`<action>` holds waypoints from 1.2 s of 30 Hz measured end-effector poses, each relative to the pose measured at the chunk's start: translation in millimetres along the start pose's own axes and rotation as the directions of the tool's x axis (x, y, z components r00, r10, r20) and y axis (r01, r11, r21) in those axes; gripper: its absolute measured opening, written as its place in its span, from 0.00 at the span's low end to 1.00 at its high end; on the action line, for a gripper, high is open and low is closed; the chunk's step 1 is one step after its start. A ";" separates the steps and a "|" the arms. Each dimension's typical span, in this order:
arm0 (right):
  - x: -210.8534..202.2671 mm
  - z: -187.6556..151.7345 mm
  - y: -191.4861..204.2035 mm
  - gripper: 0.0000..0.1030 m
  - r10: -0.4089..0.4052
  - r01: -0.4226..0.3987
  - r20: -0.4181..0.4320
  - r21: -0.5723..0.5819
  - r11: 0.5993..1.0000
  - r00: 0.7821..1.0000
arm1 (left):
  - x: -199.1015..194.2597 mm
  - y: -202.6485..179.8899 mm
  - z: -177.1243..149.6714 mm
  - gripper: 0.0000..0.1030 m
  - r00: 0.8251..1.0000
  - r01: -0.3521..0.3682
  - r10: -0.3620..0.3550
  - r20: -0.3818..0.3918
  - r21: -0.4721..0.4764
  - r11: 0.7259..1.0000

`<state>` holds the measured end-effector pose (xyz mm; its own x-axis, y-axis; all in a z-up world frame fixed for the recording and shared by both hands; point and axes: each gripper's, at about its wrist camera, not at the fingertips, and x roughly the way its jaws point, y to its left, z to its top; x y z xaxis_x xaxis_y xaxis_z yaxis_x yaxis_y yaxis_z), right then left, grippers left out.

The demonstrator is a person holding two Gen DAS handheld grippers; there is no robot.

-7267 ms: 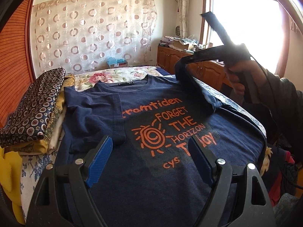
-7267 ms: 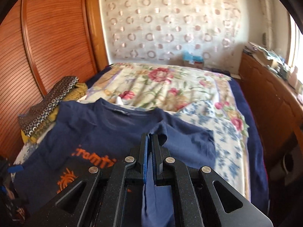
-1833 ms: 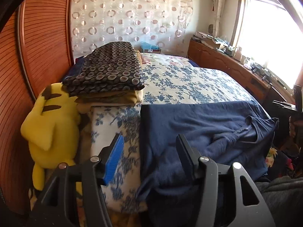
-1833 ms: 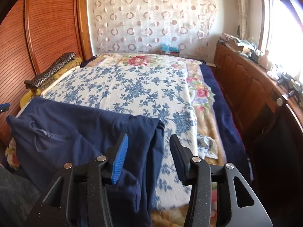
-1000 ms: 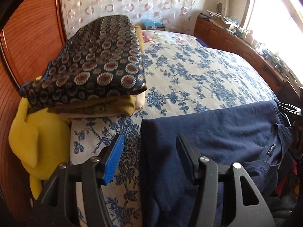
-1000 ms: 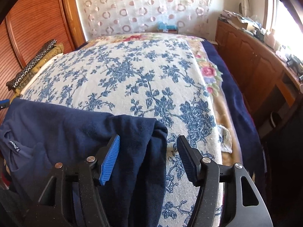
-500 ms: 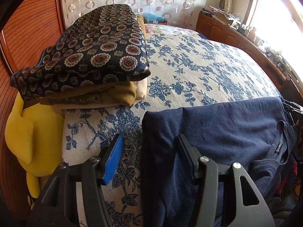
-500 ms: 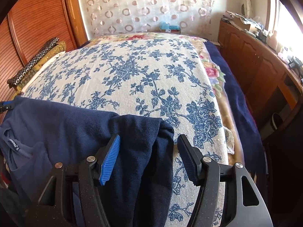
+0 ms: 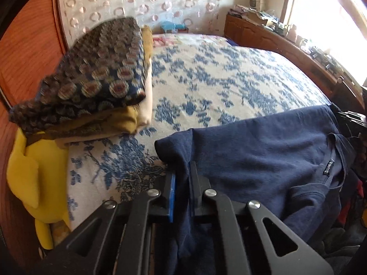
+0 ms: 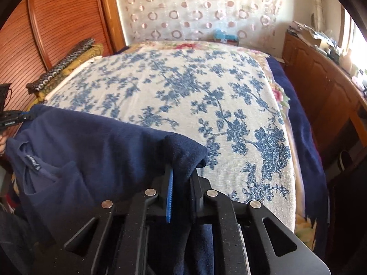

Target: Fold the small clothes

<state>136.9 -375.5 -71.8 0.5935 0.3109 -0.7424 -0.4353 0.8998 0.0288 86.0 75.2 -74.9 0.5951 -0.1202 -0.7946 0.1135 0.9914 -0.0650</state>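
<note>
A navy blue T-shirt [image 9: 263, 151] lies folded lengthwise across the near edge of the bed, its collar and label hanging off the front. My left gripper [image 9: 182, 171] is closing, and its pads press on the shirt's left corner. In the right wrist view the same navy T-shirt [image 10: 91, 146] stretches to the left. My right gripper [image 10: 181, 174] is closing too, pinching the shirt's bunched right corner. The far tip of the left gripper [image 10: 13, 116] shows at the left edge of the right wrist view.
A blue-flowered bedspread [image 9: 218, 80] covers the bed beyond the shirt. A stack of folded clothes [image 9: 96, 80] topped by a patterned dark cloth sits at the left, with a yellow plush toy [image 9: 34, 165] below it. A wooden cabinet [image 10: 321, 87] runs along the right.
Both grippers have gone from wide open around the shirt's two near corners to shut on them. Each hand has shifted slightly, and the cloth bunches up between the pads.
</note>
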 end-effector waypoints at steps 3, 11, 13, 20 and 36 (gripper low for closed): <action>-23.1 2.0 4.1 0.07 -0.026 0.025 0.065 0.016 1.000 0.998 | -30.1 -7.8 3.1 0.05 0.996 0.033 -0.034 0.082 0.002 0.999; -102.2 21.1 22.8 0.06 -0.024 0.029 0.205 -0.021 0.999 0.978 | -103.7 -14.5 15.9 0.05 0.966 0.090 -0.089 0.244 0.009 0.996; -121.4 25.8 29.6 0.06 -0.012 0.020 0.234 -0.031 0.999 0.972 | -121.9 -18.2 19.6 0.05 0.954 0.094 -0.098 0.282 0.027 0.995; -196.0 49.2 47.0 0.06 0.007 0.020 0.358 -0.073 0.997 0.934 | -188.7 -28.1 32.5 0.05 0.895 0.113 -0.135 0.425 0.077 0.991; -270.2 102.2 47.1 0.06 -0.048 0.114 0.542 -0.089 0.989 0.839 | -243.4 -9.5 97.9 0.05 0.778 0.071 -0.111 0.618 0.090 0.993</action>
<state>25.2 -385.9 198.5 0.8858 0.3837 -0.2611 -0.4233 0.8986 -0.1156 17.9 90.1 178.3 0.9422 -0.2359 -0.2378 0.2265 0.9718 -0.0662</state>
